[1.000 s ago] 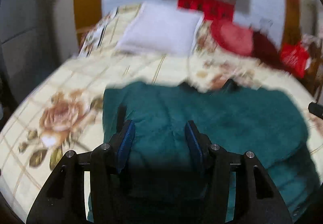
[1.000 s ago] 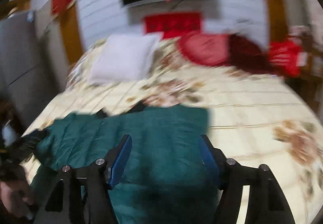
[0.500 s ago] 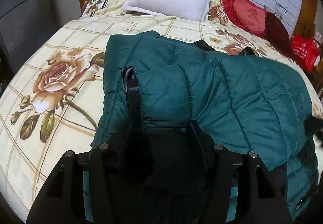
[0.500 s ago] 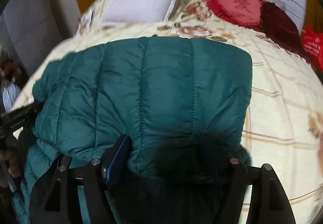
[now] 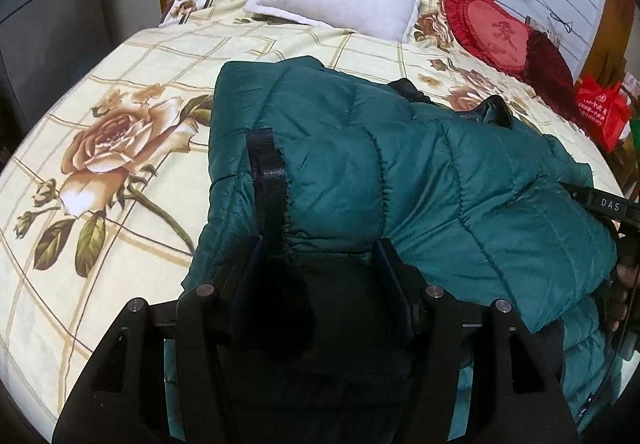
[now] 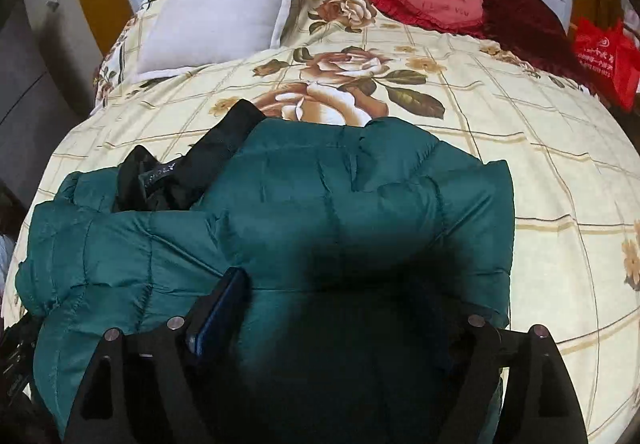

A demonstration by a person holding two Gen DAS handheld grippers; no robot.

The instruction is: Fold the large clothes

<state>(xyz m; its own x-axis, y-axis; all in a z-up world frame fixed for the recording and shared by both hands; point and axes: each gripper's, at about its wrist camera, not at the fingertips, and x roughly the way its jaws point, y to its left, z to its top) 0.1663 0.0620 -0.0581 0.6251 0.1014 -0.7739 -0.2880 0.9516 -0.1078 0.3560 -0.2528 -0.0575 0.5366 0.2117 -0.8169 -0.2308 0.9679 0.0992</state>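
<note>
Left gripper (image 5: 320, 256): fingers are set wide apart; the folded edge of the jacket is draped over and between them, and no clamping is seen.
Right gripper (image 6: 336, 308): one blue pad (image 6: 218, 314) is visible beside the jacket's near edge; the other finger is buried under fabric. The jaws are judged apart, not pinched.
Jacket (image 5: 440, 180): a teal quilted down jacket is laid on the near part of the bed, its lower portion doubled up over the body. A black strap (image 5: 266, 180) lies along its left edge; the dark collar lining (image 6: 192, 176) shows at the far side.
Bed cover (image 5: 120, 132): a cream rose-print sheet is exposed on both sides of the jacket.
Step in hand: the folded layer is judged to be set down and released.
Technique: both grippers should be withdrawn low and straight back, so the puffy layer is not dragged open. The fold should be pressed flat, and edges squared, before the next fold.
Risk: trapped air may spring the fold open.
</note>
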